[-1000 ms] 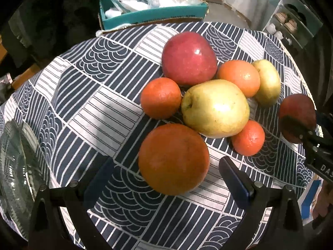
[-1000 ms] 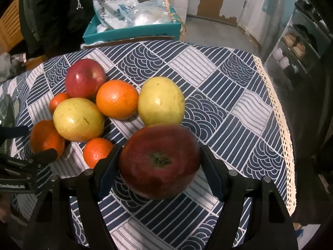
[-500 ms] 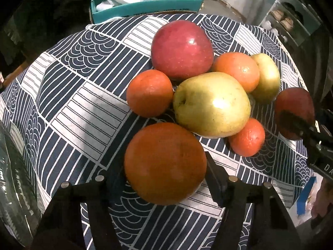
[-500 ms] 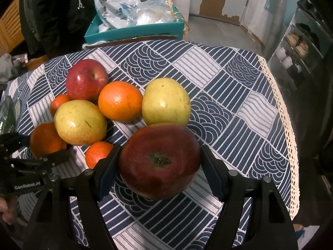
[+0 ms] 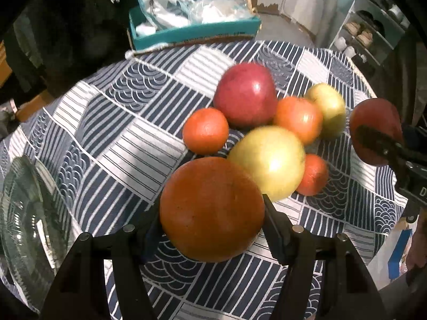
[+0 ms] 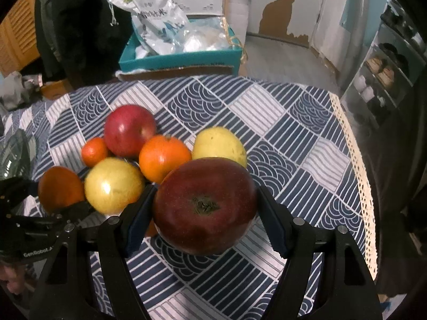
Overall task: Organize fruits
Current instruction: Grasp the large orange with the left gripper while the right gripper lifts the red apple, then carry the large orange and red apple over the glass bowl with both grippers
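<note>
The left gripper (image 5: 212,214) had just closed, its fingers pinching the big orange (image 5: 212,209). The right gripper (image 6: 204,206) pinched a dark red apple (image 6: 204,206); the other fruits clustered at its ten o'clock on the bench (image 6: 293,138).

White lettering reading "GenRobot.A", cut off at its end, runs along the black body of the left gripper (image 6: 48,210) at the lower left of the right wrist view. A white bag (image 6: 157,24) in the teal box (image 6: 184,62) carries dark printed characters, too blurred to read.
</note>
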The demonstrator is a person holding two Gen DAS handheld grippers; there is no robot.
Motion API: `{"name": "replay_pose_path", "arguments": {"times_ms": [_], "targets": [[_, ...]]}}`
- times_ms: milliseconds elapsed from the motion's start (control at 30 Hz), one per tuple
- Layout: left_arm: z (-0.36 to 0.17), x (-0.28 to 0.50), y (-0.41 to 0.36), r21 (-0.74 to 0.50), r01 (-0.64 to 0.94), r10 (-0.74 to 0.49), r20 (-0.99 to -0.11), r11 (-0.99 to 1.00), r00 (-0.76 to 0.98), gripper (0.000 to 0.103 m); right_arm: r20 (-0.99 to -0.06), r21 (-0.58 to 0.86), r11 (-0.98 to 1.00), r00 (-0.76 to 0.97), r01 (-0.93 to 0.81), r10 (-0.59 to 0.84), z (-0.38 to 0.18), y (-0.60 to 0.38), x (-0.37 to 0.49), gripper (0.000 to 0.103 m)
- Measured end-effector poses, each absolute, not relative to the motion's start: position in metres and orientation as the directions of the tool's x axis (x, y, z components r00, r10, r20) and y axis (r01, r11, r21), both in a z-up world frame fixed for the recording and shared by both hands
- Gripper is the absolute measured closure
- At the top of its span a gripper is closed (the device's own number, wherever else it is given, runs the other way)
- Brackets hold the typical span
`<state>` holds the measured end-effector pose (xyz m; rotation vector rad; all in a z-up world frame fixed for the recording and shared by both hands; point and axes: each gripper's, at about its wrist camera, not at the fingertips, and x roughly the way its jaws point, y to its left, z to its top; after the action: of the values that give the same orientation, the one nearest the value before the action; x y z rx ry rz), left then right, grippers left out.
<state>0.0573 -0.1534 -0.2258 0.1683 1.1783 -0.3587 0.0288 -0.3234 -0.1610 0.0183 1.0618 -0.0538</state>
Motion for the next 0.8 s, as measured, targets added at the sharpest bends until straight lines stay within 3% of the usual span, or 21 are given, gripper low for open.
{"name": "replay_pose_path", "arguments": {"times_ms": [800], "targets": [[-0.113,0.029,-0.115,-0.080,0.334,-0.264,-0.791,0.939,0.552,0.036,-0.749,-0.006,1.000,0.662,-0.023,0.011,-0.074,-0.289,0.012,0.028]]}}
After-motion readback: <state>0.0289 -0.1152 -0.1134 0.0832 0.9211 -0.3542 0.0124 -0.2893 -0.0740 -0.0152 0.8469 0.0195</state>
